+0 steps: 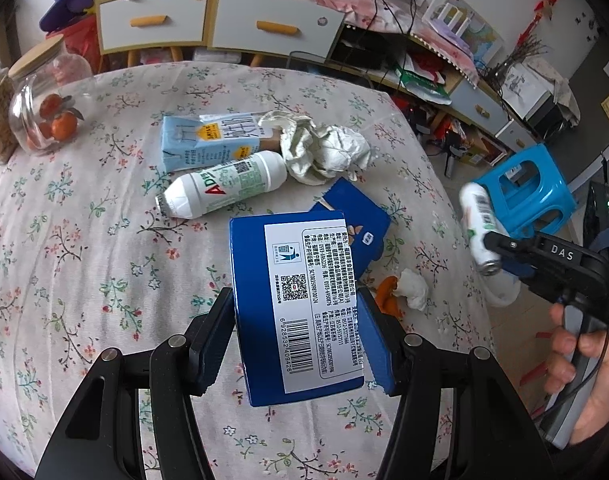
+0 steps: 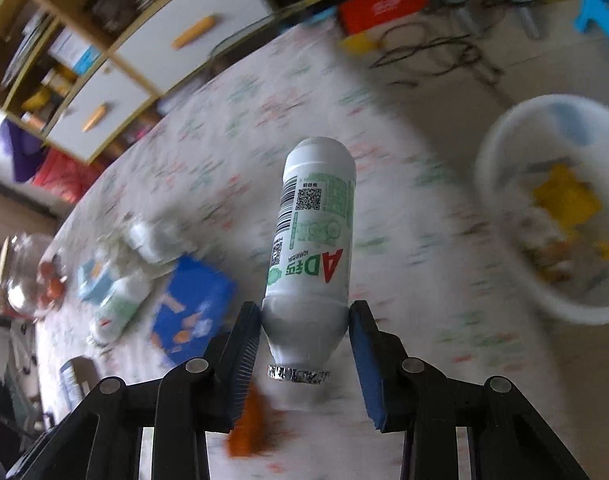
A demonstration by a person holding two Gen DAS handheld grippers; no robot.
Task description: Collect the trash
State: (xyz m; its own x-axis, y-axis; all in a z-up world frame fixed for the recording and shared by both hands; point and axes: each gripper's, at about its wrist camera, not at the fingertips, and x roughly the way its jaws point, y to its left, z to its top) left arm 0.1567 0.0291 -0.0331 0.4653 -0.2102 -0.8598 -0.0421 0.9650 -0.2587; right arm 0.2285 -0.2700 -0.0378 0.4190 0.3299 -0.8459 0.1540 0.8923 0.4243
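My left gripper (image 1: 298, 300) is shut on a blue box (image 1: 296, 308) with a white barcode label, held above the floral tablecloth (image 1: 84, 240). My right gripper (image 2: 304, 320) is shut on a white AD bottle (image 2: 312, 236) near its foil-sealed neck; it shows in the left wrist view (image 1: 482, 228) off the table's right edge. On the table lie a second white AD bottle (image 1: 224, 188), a light blue carton (image 1: 208, 140), crumpled paper (image 1: 324, 148), another blue box (image 1: 356, 220), orange peel (image 1: 388, 296) and a tissue (image 1: 414, 288).
A white bin (image 2: 556, 208) holding trash stands on the floor right of the table. A glass jar (image 1: 44, 108) with oranges stands at the table's far left. A blue stool (image 1: 528, 192) and cabinets (image 1: 224, 20) stand beyond the table.
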